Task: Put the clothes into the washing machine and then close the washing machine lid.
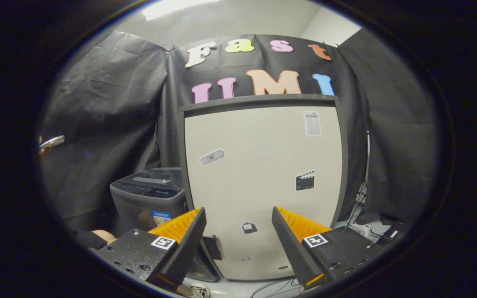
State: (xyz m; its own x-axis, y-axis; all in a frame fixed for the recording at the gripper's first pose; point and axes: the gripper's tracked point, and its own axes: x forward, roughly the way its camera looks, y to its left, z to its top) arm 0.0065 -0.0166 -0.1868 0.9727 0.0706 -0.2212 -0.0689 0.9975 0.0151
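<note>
A grey top-loading washing machine (147,194) stands low to the left, beyond my left finger, its lid down and its control panel facing up. My gripper (238,215) is open, held up in the air with nothing between its fingers. It points at the beige door of a tall fridge (263,182), which stands right of the washing machine. I see no clothes.
The fridge has a dark frame and several small stickers. Black cloth walls close the booth behind and on both sides. Cables (364,229) lie on the floor at the right of the fridge. A person's hand or knee (102,236) shows low by the left finger.
</note>
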